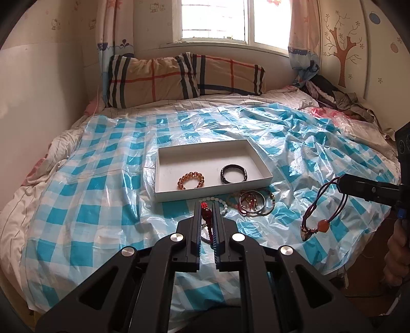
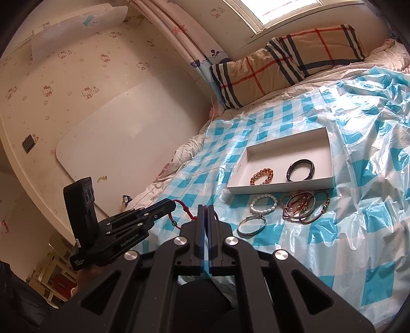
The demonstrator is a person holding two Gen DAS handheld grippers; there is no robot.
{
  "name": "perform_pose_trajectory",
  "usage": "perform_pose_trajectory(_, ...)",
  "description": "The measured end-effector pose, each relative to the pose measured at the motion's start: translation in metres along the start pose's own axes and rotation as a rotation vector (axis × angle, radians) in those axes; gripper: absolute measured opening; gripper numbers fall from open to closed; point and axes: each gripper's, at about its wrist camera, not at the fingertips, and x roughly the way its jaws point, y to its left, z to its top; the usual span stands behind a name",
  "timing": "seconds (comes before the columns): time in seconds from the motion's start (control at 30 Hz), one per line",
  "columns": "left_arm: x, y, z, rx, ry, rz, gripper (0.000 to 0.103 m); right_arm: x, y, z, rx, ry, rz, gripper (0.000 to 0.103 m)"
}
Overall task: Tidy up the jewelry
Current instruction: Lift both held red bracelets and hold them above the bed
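On the far left of the left wrist view a white board (image 1: pixel 38 107) leans against the papered wall, and the bed (image 1: pixel 30 194) stretches out from it under a crinkled sheet of blue-and-white checked plastic (image 1: pixel 97 184). Two plaid pillows (image 1: pixel 184 75) lie at the head, below the window (image 1: pixel 230 20).

Near the middle of the plastic sits an open white box (image 1: pixel 212 190). Inside it an amber bead bracelet (image 1: pixel 191 180) lies on the left and a dark band bracelet (image 1: pixel 233 174) on the right, well apart from each other.

Just in front of the box's near wall is the loose pile still outside it: a white bead bracelet (image 2: pixel 264 203), a plain silver bangle (image 2: pixel 252 226) nearer the camera, and a tangle of bangles and cords (image 2: pixel 305 205) overlapping one another beside them.

The left gripper (image 1: pixel 206 205) hangs over this pile with its fingers (image 1: pixel 196 217) drawn nearly together on a red corded bracelet (image 1: pixel 206 214), which dangles between them and hides part of the white beads from that camera.

Further right, the right gripper (image 1: pixel 342 183) has its fingers pressed fully together on a purple cord bracelet (image 1: pixel 324 215) bearing an orange bead; the loop hangs free above the plastic, clear of the pile and box. A hand (image 1: pixel 397 256) holds that gripper at the frame's edge. Beyond it, crumpled clothes (image 1: pixel 340 100) are heaped in the bed's far right corner beside a wall with a tree decal (image 1: pixel 343 51).
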Motion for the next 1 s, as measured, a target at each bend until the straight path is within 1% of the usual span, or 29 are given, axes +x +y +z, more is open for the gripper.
perform_pose_trajectory(0.5, -0.016, 0.0, 0.002, -0.006, -0.024, 0.007, 0.007, -0.008, 0.015, -0.002, -0.004, -0.018, 0.031, 0.003)
perform_pose_trajectory(0.8, -0.039, -0.004, 0.005, -0.006, -0.057, 0.012, 0.007, -0.024, 0.029, -0.004, -0.021, -0.041, 0.044, 0.003)
perform_pose_trajectory(1.0, -0.056, -0.004, 0.004, -0.026, -0.08, 0.022, 0.007, -0.038, 0.039, -0.005, -0.031, -0.066, 0.054, 0.003)
